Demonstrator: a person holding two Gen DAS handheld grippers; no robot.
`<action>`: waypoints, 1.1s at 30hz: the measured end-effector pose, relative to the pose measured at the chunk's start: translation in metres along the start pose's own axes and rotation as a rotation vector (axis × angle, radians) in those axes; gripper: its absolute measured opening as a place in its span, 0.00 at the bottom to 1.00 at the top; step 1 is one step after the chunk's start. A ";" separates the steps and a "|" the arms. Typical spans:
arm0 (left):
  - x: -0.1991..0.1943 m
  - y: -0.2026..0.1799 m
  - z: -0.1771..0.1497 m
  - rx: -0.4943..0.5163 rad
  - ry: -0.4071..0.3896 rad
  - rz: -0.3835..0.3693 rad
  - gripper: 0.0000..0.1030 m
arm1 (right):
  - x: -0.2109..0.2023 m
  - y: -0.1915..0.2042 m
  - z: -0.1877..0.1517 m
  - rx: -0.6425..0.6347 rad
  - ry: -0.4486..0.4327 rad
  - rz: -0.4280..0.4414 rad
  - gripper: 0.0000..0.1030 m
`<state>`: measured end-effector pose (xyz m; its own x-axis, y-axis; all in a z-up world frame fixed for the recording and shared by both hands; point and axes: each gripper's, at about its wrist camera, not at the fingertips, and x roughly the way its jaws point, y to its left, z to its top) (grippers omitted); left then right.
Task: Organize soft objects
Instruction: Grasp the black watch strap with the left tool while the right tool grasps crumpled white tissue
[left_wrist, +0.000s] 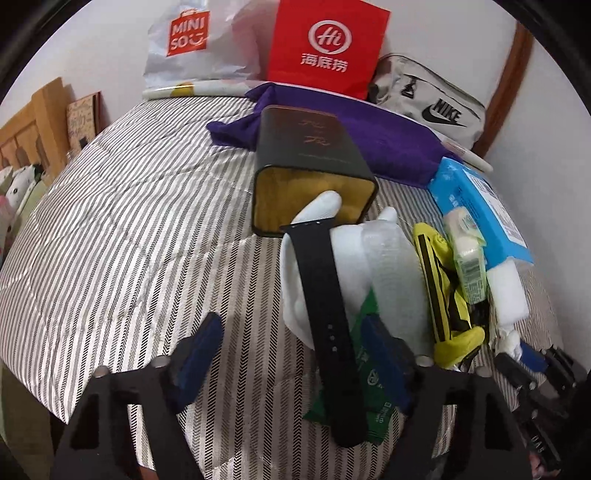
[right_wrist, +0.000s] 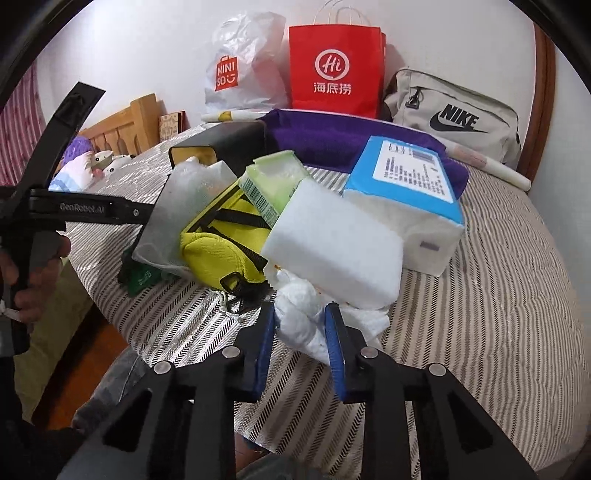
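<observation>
A heap of soft things lies on the striped bedspread (left_wrist: 129, 240). In the left wrist view a black watch strap (left_wrist: 325, 314) rests across a white foam sheet (left_wrist: 295, 295) and a green packet (left_wrist: 373, 387). My left gripper (left_wrist: 291, 325) straddles the strap, open, and its blue pads (left_wrist: 201, 354) stand clear of it. In the right wrist view my right gripper (right_wrist: 300, 310) is shut on a crumpled white wad (right_wrist: 299, 325) at the heap's near edge. Above the wad sit a white sponge block (right_wrist: 332, 243), a yellow pouch (right_wrist: 218, 243), a green tissue pack (right_wrist: 273, 184) and a blue tissue pack (right_wrist: 406, 177).
A black box (left_wrist: 314, 173) lies on its side with its open mouth toward me, and a purple cloth (left_wrist: 388, 136) is spread behind it. A red paper bag (left_wrist: 325, 48), a white plastic bag (left_wrist: 192, 44) and a grey Nike bag (left_wrist: 432, 103) line the wall. A wooden headboard (right_wrist: 122, 129) stands at the left.
</observation>
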<state>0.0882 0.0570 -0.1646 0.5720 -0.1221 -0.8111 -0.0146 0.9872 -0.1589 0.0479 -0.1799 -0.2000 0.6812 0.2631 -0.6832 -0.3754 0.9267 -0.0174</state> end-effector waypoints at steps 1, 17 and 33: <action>0.001 0.001 -0.001 0.004 0.003 -0.003 0.58 | -0.002 -0.001 0.000 0.001 -0.003 0.001 0.25; 0.000 0.013 -0.005 0.062 0.046 0.032 0.30 | -0.014 -0.009 -0.009 0.027 0.010 0.044 0.25; -0.004 0.025 -0.012 0.105 0.021 0.088 0.19 | -0.019 -0.020 -0.017 0.075 0.039 0.089 0.25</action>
<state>0.0754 0.0804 -0.1721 0.5550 -0.0355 -0.8311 0.0225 0.9994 -0.0276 0.0318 -0.2079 -0.1996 0.6219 0.3362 -0.7072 -0.3841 0.9180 0.0987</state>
